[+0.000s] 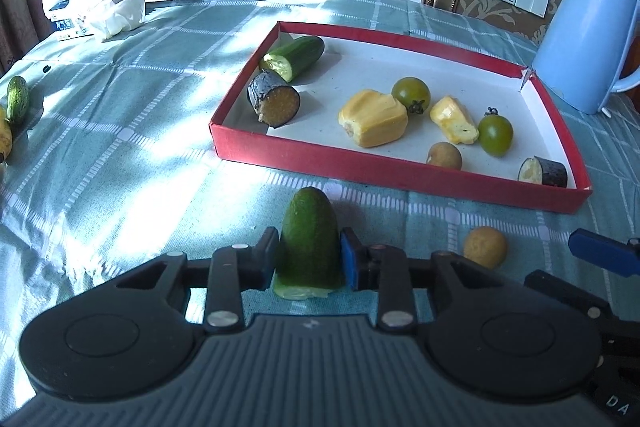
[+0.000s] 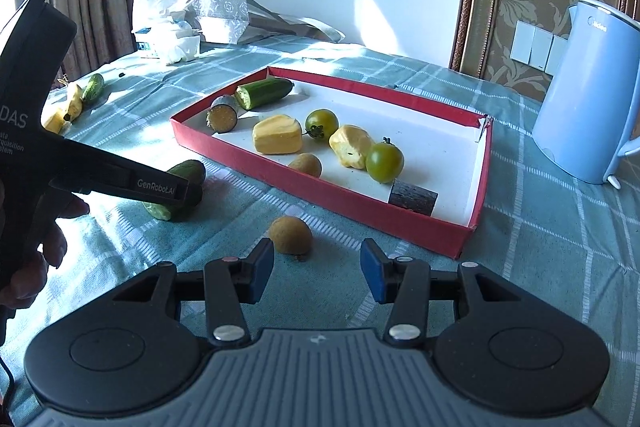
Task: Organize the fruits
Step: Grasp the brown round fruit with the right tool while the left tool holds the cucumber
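Left claw (image 1: 308,259) clamps a cut cucumber piece (image 1: 308,243) just short of the red tray (image 1: 400,175).
The right claw (image 2: 316,273) hangs open and empty behind a brown longan (image 2: 290,234) lying on the checked bench cloth (image 1: 120,147) beside the tray.

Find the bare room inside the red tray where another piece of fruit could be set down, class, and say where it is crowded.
The red tray is bare along its far side, between the cucumber half and the torn corner nearest the blue kettle. Its near side is crowded: yellow chunks, green tomatoes, a brown fruit and dark pieces.
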A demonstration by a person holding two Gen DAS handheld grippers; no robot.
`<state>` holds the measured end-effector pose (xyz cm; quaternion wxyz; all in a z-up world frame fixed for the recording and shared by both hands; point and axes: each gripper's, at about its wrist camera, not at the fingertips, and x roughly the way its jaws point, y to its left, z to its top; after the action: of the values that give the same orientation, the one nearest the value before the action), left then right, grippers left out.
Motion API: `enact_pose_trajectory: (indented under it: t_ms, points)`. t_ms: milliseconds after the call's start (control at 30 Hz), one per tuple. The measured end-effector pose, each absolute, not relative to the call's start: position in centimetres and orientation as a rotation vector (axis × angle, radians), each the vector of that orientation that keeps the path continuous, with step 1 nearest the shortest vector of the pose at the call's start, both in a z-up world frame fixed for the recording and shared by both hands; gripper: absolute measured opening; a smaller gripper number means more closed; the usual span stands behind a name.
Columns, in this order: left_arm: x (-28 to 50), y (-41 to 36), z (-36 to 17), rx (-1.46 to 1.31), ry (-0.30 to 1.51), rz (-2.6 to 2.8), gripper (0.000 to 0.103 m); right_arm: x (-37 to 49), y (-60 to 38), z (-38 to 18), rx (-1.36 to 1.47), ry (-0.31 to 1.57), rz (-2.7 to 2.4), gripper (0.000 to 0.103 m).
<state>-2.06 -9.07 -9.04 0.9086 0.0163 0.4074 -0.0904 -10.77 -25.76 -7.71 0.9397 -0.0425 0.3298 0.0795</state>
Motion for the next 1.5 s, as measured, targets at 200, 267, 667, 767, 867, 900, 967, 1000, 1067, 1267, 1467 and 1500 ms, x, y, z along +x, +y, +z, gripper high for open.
enact_pose_trajectory:
  t_ms: [200, 267, 667, 767, 867, 900, 967, 1000, 1067, 1267, 1467, 1500]
  points:
    - [-2.3, -9.3, -9.1, 0.068, 0.820, -0.199, 0.029, -10.3, -25.5, -7.9, -0.095, 0.674, 0.172, 0.047]
    - [-2.3, -9.1, -9.0, 0.060, 0.821, -0.201, 0.029, -10.1, -25.4, -8.0, -0.097, 0.673, 0.177, 0.047]
    - [-2.9, -8.2, -8.2, 0.093, 0.792, -0.211, 0.029, -8.6, -24.8, -8.6, -0.123, 0.691, 0.222, 0.047]
    - [-3.2, -8.0, -7.9, 0.091, 0.788, -0.223, 0.029, -8.2, -24.6, -8.7, -0.134, 0.695, 0.229, 0.047]
    - [-3.4, -7.8, -7.6, 0.095, 0.781, -0.227, 0.029, -7.7, -24.5, -9.0, -0.142, 0.704, 0.242, 0.047]
    - [-3.5, -7.7, -7.6, 0.094, 0.780, -0.227, 0.029, -7.5, -24.4, -9.1, -0.146, 0.706, 0.247, 0.047]
    - [-3.6, -7.4, -7.5, 0.089, 0.780, -0.226, 0.029, -7.2, -24.1, -9.3, -0.158, 0.713, 0.256, 0.047]
    - [-3.6, -7.3, -7.5, 0.088, 0.782, -0.225, 0.029, -7.0, -24.0, -9.4, -0.161, 0.715, 0.262, 0.046]
    - [-3.6, -7.1, -7.5, 0.084, 0.784, -0.223, 0.029, -6.8, -23.8, -9.6, -0.171, 0.720, 0.269, 0.043]
    - [-3.7, -6.3, -7.2, 0.071, 0.787, -0.211, 0.029, -6.2, -23.6, -10.2, -0.166, 0.744, 0.276, 0.035]
    - [-3.8, -5.9, -6.9, 0.067, 0.783, -0.205, 0.029, -6.2, -23.4, -10.4, -0.187, 0.740, 0.272, 0.030]
    - [-3.8, -5.9, -6.9, 0.067, 0.783, -0.206, 0.029, -6.2, -23.3, -10.4, -0.189, 0.739, 0.268, 0.030]
